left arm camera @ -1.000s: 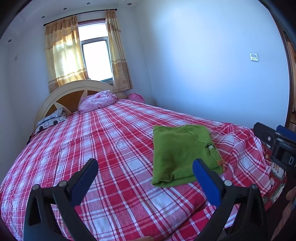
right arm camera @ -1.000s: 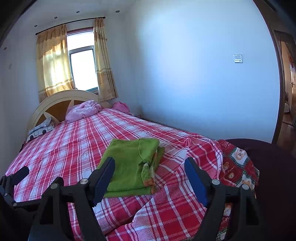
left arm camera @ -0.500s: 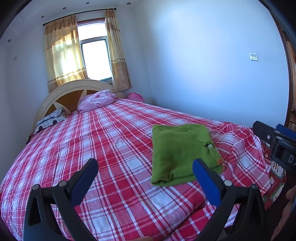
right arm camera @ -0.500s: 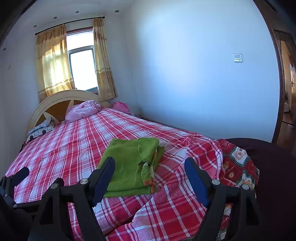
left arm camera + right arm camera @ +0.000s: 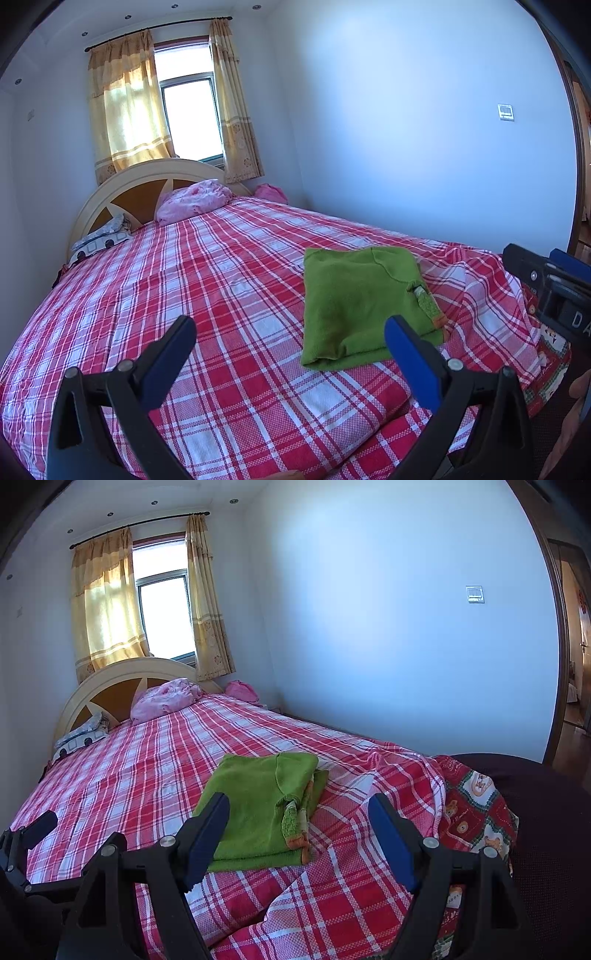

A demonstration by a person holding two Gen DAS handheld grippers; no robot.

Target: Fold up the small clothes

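A small green garment (image 5: 354,306) lies folded into a flat rectangle on the red plaid bedspread (image 5: 221,295), near the foot of the bed. In the right wrist view the same green garment (image 5: 258,805) shows a patterned cuff with an orange edge on its right side. My left gripper (image 5: 290,341) hovers open over the bed's near edge, the garment just behind its right finger. Open as well, my right gripper (image 5: 299,818) has its left finger in front of the garment's near edge. Neither gripper touches the cloth.
A pink bundle (image 5: 195,201) and a printed pillow (image 5: 99,238) lie by the headboard (image 5: 147,184). A patterned quilt (image 5: 476,812) hangs at the bed's right corner beside a dark rounded seat (image 5: 546,812). The white wall runs along the bed's right side.
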